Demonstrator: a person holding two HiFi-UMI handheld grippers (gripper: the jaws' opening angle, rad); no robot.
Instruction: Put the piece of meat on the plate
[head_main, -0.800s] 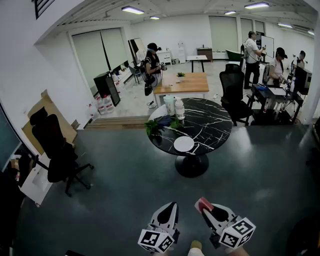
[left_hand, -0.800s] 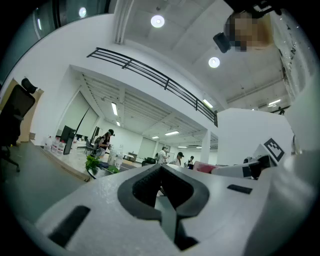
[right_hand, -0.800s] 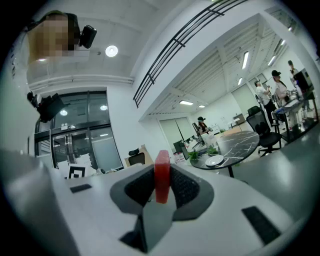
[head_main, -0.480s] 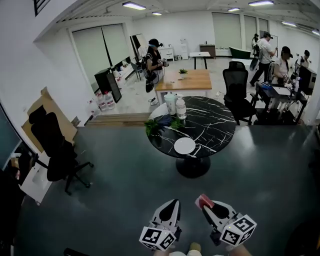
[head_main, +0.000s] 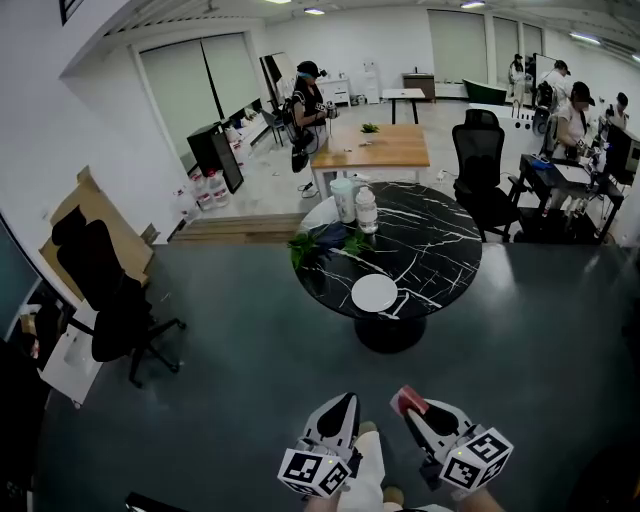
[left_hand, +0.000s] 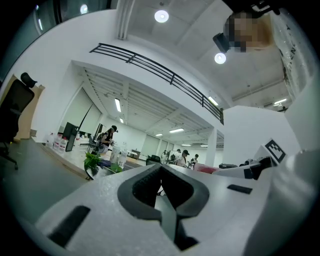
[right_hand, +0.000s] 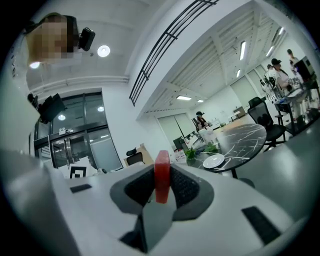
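Since the earlier frame the round black table (head_main: 440, 250) sits lower and larger in the head view, and a pale trouser leg (head_main: 368, 470) now shows between the two claws.

Right gripper (head_main: 410, 408): jaws clamped on the piece of meat (head_main: 404, 399), a red block standing upright between the pads. Left gripper (head_main: 340, 405): just beside it, jaws closed together, nothing in them.

Ahead of the right claw: dark floor (head_main: 250, 350), then the table. The white plate (head_main: 374, 293) lies on the table's near edge, well apart from the meat. Beyond the plate: a water bottle (head_main: 367, 211), a pale cup (head_main: 343, 200), green leaves (head_main: 305, 250). Far to the left of the claws, a black office chair (head_main: 110, 300); another chair (head_main: 478, 165) beyond the table.

The right gripper view shows both ribbed pads pressing the meat's flat sides; the head view gives only its red end at the jaw tips. The left gripper view catches the right claw's marker cube (left_hand: 275, 148) at its right.
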